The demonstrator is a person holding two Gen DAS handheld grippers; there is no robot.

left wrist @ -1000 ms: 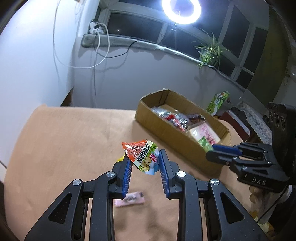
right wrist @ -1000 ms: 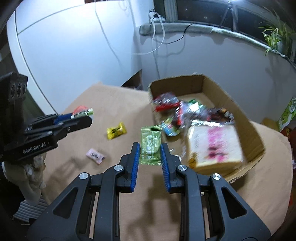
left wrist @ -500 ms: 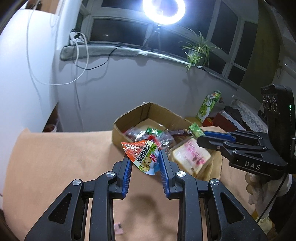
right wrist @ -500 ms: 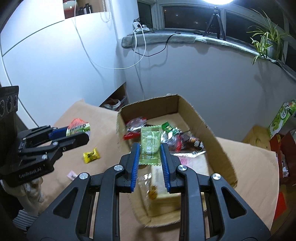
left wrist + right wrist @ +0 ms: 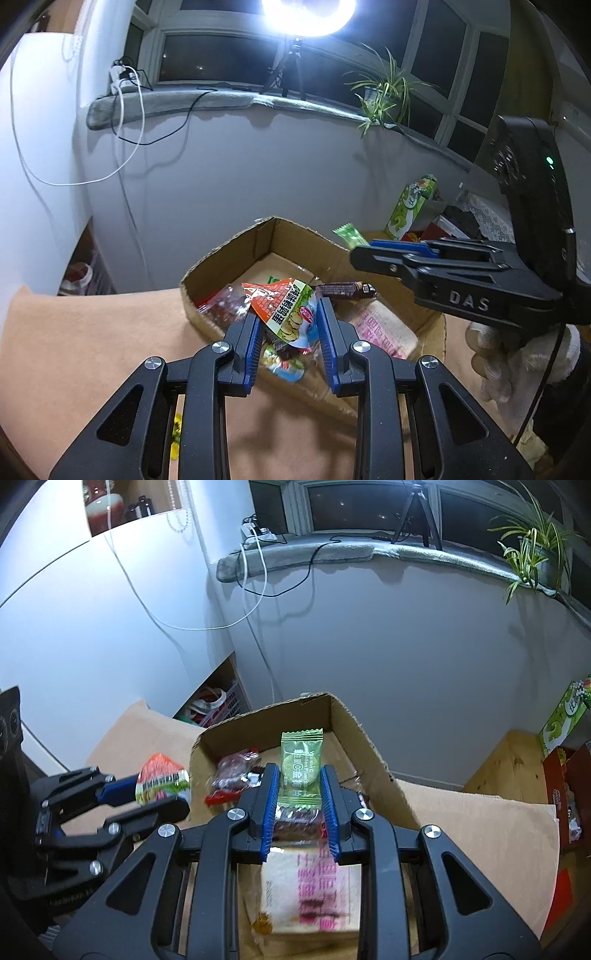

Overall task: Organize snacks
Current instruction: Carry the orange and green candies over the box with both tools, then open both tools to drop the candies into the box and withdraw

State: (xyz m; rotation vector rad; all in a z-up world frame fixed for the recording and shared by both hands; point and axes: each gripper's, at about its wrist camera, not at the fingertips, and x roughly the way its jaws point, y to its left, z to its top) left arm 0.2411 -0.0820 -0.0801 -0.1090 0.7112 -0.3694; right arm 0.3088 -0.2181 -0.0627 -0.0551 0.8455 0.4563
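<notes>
My left gripper (image 5: 290, 328) is shut on an orange and green snack packet (image 5: 284, 312) and holds it above the near left corner of the open cardboard box (image 5: 221, 258). My right gripper (image 5: 298, 794) is shut on a green candy packet (image 5: 301, 766) and holds it above the middle of the box (image 5: 354, 723). The right gripper also shows in the left wrist view (image 5: 364, 251), with the green packet (image 5: 349, 234) at its tip. The left gripper shows in the right wrist view (image 5: 162, 794) with its packet (image 5: 160, 779). The box holds a pink-printed bread pack (image 5: 314, 890) and several wrapped snacks (image 5: 236, 771).
The box stands on a tan cloth-covered table (image 5: 92, 350). A yellow candy (image 5: 176, 435) lies on the cloth under my left gripper. A green carton (image 5: 410, 205) stands behind the box to the right. The white wall, cables and windowsill lie beyond.
Both grippers have moved forward over the box with their packets still held. The loose pink and yellow candies on the cloth have dropped behind or out of view.
</notes>
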